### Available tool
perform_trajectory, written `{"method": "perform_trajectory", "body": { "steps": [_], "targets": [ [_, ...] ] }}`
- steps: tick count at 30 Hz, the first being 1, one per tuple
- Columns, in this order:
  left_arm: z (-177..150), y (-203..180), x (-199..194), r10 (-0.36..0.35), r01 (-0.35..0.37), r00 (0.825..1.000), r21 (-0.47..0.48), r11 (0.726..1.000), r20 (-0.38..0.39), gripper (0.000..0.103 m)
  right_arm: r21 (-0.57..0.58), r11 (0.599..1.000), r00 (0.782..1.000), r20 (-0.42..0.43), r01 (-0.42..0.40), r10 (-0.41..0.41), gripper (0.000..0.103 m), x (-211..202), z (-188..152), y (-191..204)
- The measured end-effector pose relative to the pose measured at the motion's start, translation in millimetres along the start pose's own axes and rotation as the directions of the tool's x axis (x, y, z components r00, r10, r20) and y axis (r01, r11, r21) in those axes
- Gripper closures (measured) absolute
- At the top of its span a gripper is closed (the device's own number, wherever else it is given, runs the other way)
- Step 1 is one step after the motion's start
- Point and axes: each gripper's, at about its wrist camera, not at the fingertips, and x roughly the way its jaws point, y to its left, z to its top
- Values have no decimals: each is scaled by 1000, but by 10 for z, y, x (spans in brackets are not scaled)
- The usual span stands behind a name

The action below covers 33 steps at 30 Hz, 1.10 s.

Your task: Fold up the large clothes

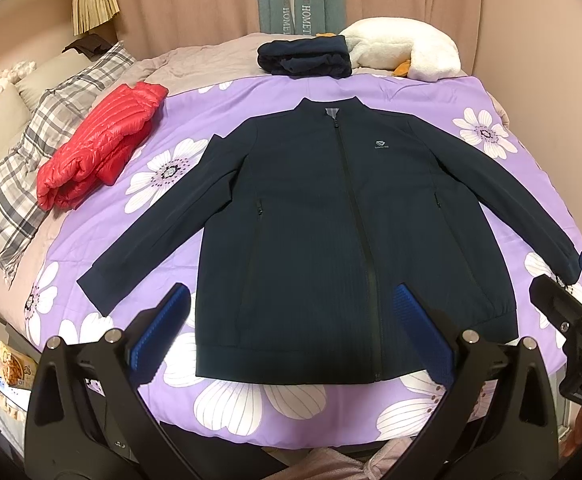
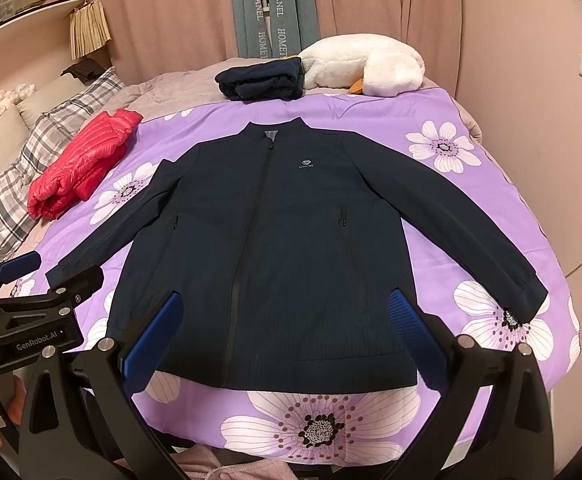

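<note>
Jacket [image 1: 323, 232] lies flat, unfolded, on bed [image 1: 511, 184]; left gripper [image 1: 291, 312] and right gripper [image 2: 283, 316] hover wide, empty; next, likely, a sleeve grab.

My left gripper [image 1: 287, 328] and right gripper [image 2: 283, 332] are matte black frames with silver screws and ribbed blue finger pads [image 2: 413, 336]; white "GenRobot.AI" lettering [image 2: 37, 346] marks the left one, at nine o'clock.

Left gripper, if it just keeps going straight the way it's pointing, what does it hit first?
Most likely the navy jacket: the open left gripper frames its lower front, above the hem, near the zipper. Nothing shows between them, though depth is uncertain.
</note>
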Motion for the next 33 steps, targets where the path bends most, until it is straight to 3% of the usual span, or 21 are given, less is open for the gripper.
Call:
{"method": "perform_trajectory", "body": {
  "steps": [33],
  "targets": [
    [-13,-63,50,1,-1,1000,8,1000,-8,2,4,1000,1000,-2,-2,2,1,17,-17,-11]
  ]
}}
